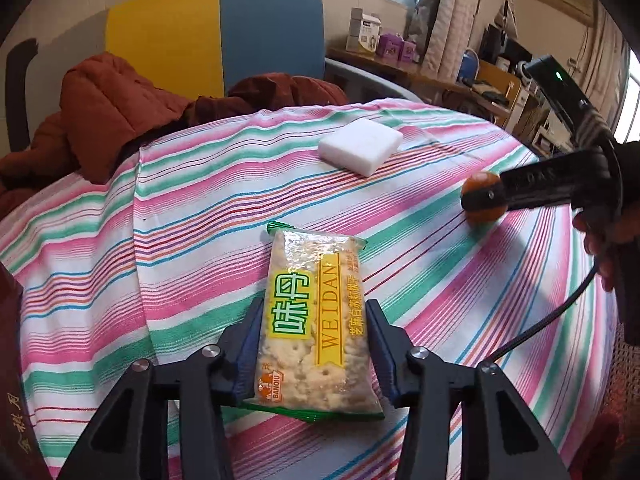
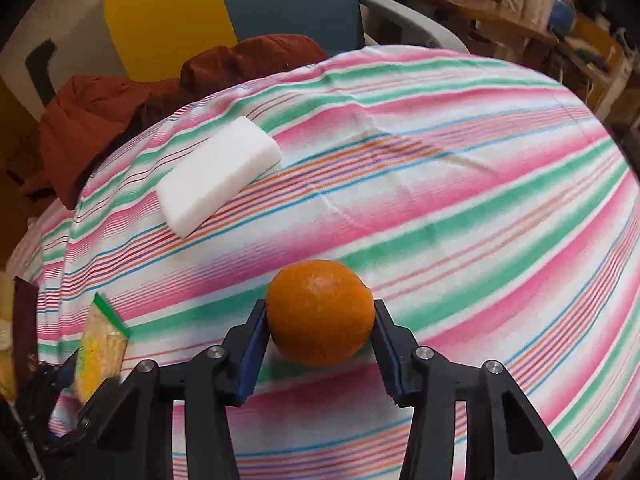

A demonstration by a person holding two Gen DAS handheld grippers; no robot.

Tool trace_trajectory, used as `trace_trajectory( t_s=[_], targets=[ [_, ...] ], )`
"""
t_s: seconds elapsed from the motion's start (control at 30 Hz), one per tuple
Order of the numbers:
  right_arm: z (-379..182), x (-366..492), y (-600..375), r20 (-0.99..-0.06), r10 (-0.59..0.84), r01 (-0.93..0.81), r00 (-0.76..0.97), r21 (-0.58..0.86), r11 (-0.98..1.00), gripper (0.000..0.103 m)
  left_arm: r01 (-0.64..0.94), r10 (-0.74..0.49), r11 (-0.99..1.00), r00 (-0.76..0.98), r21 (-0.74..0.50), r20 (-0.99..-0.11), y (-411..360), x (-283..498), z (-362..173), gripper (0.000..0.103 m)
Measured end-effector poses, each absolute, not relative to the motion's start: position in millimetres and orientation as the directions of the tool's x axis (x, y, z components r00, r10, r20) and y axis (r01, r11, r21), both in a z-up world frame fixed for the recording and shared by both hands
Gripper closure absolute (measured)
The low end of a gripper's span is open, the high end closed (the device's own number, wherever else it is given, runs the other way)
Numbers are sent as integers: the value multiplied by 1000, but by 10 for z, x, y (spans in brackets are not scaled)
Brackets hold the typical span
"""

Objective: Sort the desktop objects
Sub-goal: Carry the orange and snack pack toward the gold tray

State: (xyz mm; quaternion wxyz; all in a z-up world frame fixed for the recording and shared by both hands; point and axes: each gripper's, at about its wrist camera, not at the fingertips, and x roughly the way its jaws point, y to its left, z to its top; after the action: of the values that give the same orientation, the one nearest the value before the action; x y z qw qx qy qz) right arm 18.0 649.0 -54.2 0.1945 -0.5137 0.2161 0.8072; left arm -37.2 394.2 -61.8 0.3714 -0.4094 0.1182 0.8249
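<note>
My left gripper [image 1: 314,312] is shut on a cracker packet [image 1: 314,320], clear with green ends and a yellow label, held just above the striped tablecloth [image 1: 200,216]. My right gripper [image 2: 320,312] is shut on an orange [image 2: 320,312], close over the cloth. In the left wrist view the right gripper [image 1: 482,198] shows at the right with the orange [image 1: 482,216] between its fingers. In the right wrist view the cracker packet [image 2: 100,356] and left gripper show at the lower left. A white foam block [image 1: 360,146] lies on the far part of the cloth; it also shows in the right wrist view [image 2: 218,176].
A rust-red jacket [image 1: 112,112] is heaped at the table's far left edge, in front of a yellow and blue chair [image 1: 216,36]. A desk with boxes [image 1: 384,44] stands behind at the right. A black cable [image 1: 552,320] trails from the right gripper.
</note>
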Motion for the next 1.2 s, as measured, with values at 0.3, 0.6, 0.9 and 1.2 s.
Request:
trace_trajectory(
  t_s=[0.3, 0.6, 0.9, 1.2],
  targets=[
    [-532, 328, 5935, -906, -44, -471, -421, 260, -843, 54, -697, 556, -699, -387, -161, -736, 3550, -157, -600, 54],
    [-479, 574, 5131, -871, -176, -355, -458, 361, -863, 54, -696, 579, -695, -393, -179, -715, 3127, 155, -566, 54],
    [-447, 933, 4582, -797, -309, -325, -518, 518, -791, 54, -722, 665, -653, -401, -230, -630, 2497, 567, -228, 54],
    [74, 729, 3718, -717, -426, -128, -552, 578, -806, 54, -593, 618, -765, -570, -250, -541, 1425, 535, 237, 54]
  ],
)
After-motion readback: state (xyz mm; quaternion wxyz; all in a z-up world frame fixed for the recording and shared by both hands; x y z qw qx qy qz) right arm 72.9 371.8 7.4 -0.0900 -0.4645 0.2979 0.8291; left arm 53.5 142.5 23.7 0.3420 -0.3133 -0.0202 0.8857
